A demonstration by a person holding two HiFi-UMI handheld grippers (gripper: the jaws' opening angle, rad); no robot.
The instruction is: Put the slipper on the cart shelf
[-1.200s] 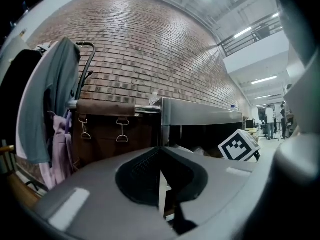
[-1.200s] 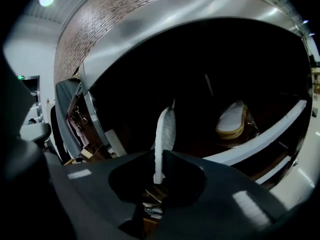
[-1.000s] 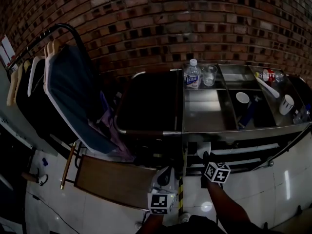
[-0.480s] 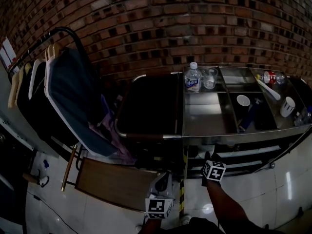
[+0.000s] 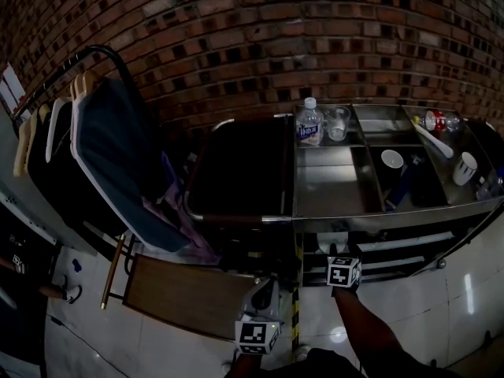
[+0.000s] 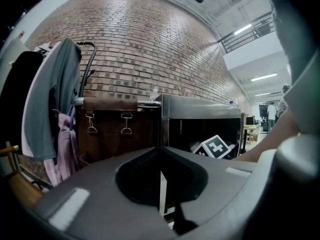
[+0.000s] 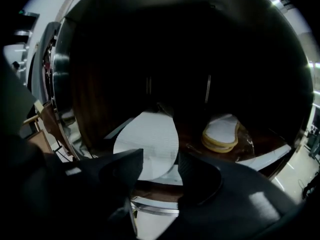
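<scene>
Brick wall [image 5: 315, 30] across the far side. Garment rack [image 5: 94, 156] with hung clothes at left. Steel cart [image 5: 331, 187] at right, its top split into compartments. The cart shelf [image 7: 248, 147] is the low one under that top, with a brown surface, seen from the right gripper view. White slipper [image 7: 147, 144] lies flat on that shelf toward the front edge, left of a second slipper [image 7: 221, 134] with a yellowish rim; the two are apart. On the cart top: water bottle [image 5: 309, 123] upright in the far-left compartment, clear glass [image 5: 338, 123] just to its right, white cup [image 5: 391, 159] in a middle compartment, another white cup [image 5: 464, 168] near the right end. Right gripper [image 7: 161, 161] is at the mouth of the shelf with its jaws opening and spread wide. The white slipper's near end sits in the gap between them and the pads are not clamping it. Left gripper [image 6: 161, 184] is held low, nearer the person and left of the right one, facing the cart; its jaws look closed with only a thin sliver between, nothing in them.
</scene>
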